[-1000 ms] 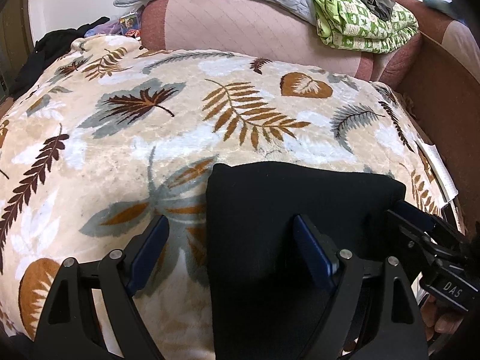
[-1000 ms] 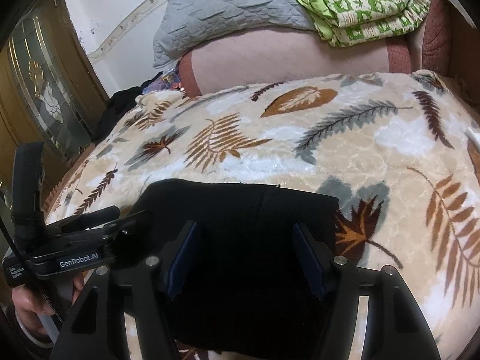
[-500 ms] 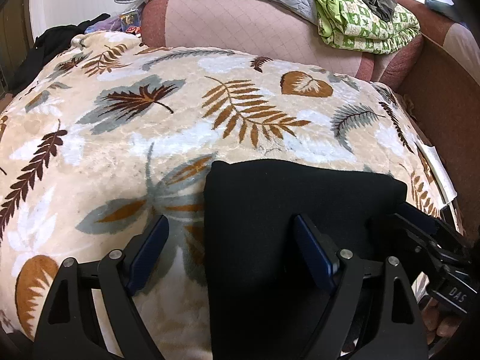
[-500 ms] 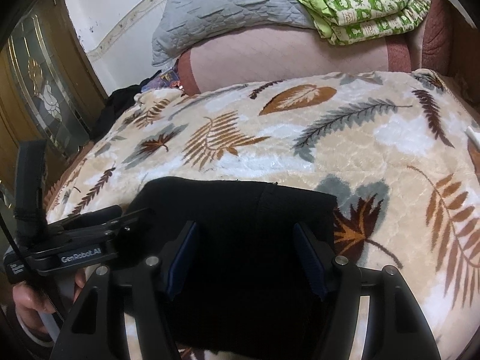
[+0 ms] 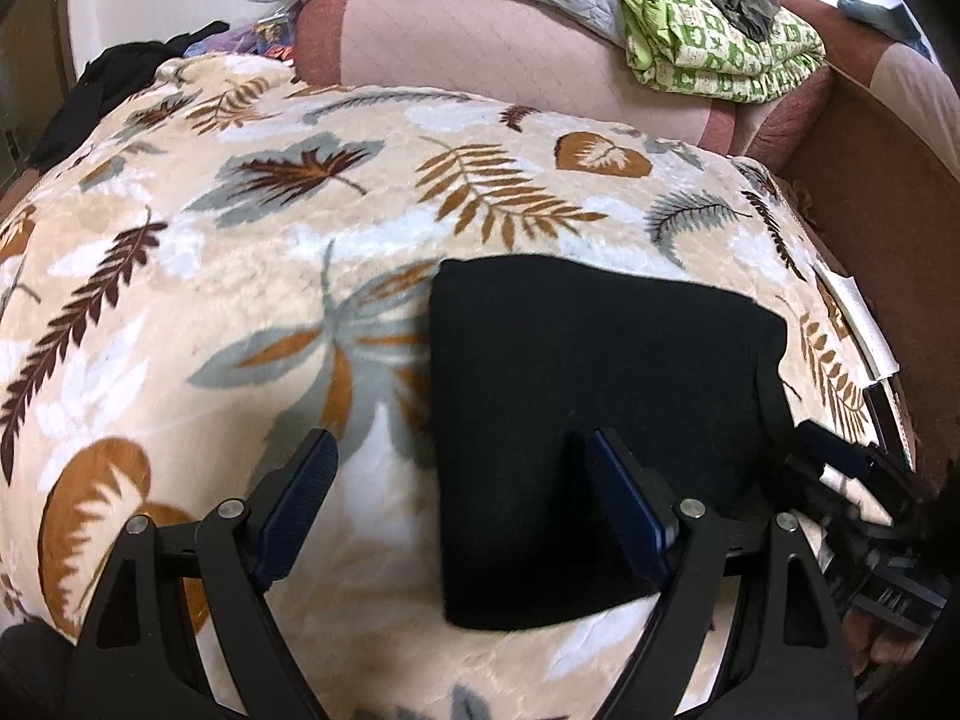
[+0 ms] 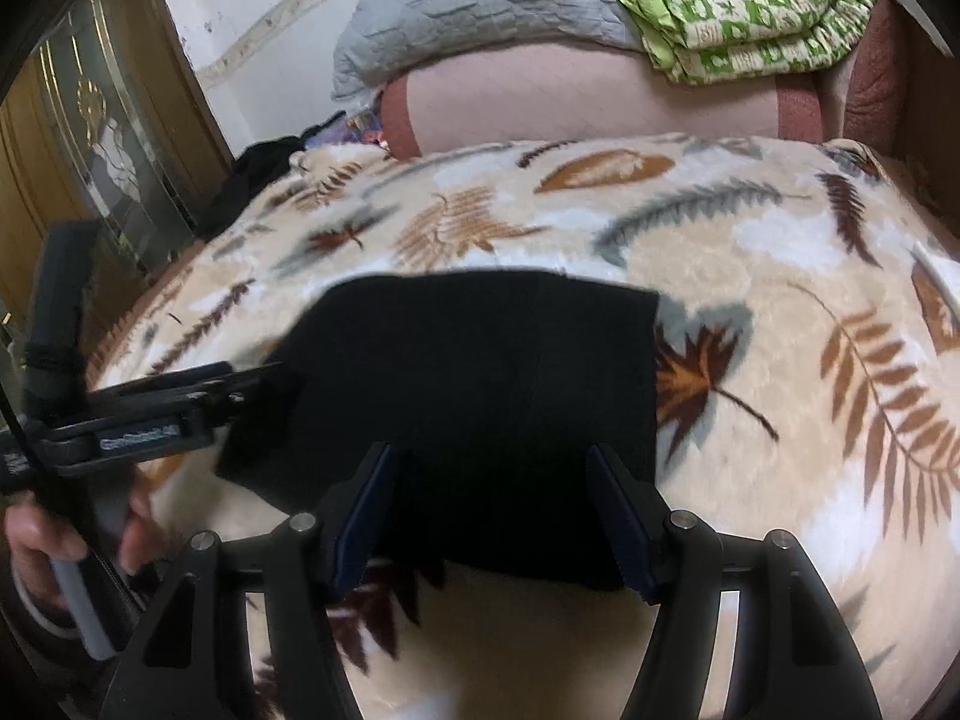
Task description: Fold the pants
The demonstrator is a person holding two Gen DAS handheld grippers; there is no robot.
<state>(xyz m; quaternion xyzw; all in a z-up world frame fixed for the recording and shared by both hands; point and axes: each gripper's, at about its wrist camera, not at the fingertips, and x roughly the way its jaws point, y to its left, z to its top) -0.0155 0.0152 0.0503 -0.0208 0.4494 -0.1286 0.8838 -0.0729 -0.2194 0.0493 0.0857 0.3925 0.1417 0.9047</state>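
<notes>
Pants: black pants lie as a compact, flat rectangle on the near part of the leaf-print blanket; judged already folded, with all edges resting on the blanket.
Pants position: near edge of the bed, right of centre in the left wrist view, centre-left in the right wrist view; placed here, it seems, to be within reach of both grippers.
Left gripper: left gripper has jaws wide apart and grips nothing; the left finger is over bare blanket, the right finger over the pants, so the jaws straddle the pants' left edge.
Right gripper: right gripper has jaws parted to a moderate width; the fingers sit over the near edge of the pants, with no fabric visibly pinched.
Reason for pose: both grippers point down at the near side of the bundle; judged to be either releasing it or lining up for a final tidy.
Support surface: blanket is plush and soft, so the fold should hold its shape but may shift if nudged.
Hand: a hand holds the left gripper's handle at the near left of the right wrist view.
Far background: grey quilted pillow and green patterned bedding are stacked at the far end, well apart from the pants.
Far left: dark clothing lies at the bed's far-left corner, not involved.
</notes>
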